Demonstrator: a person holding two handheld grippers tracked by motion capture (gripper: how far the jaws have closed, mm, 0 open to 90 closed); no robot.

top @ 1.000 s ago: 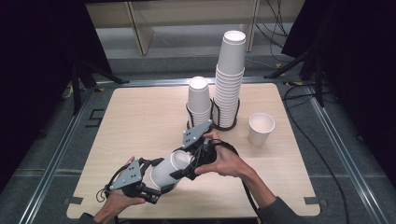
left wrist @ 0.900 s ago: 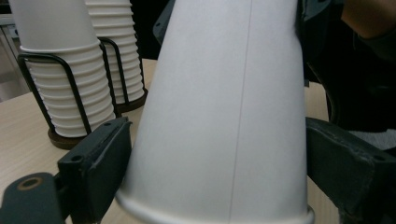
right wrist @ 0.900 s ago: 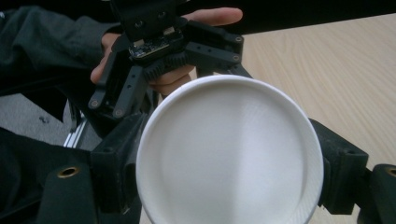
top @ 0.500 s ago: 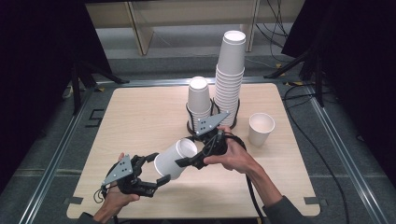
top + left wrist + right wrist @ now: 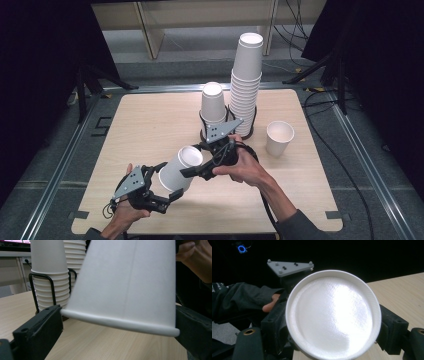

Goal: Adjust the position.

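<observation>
A white paper cup (image 5: 179,168) hangs tilted above the table's (image 5: 150,125) near edge. The left gripper (image 5: 167,186) has just been opening; its jaws flank the cup's rim without pressing. The right gripper (image 5: 192,170) clamps the cup's base end.

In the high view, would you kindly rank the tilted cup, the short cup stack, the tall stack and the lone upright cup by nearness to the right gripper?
1. Tilted paper cup, at its jaws.
2. Short cup stack, just behind.
3. Tall cup stack and lone upright cup, on the right: too close to call.
</observation>
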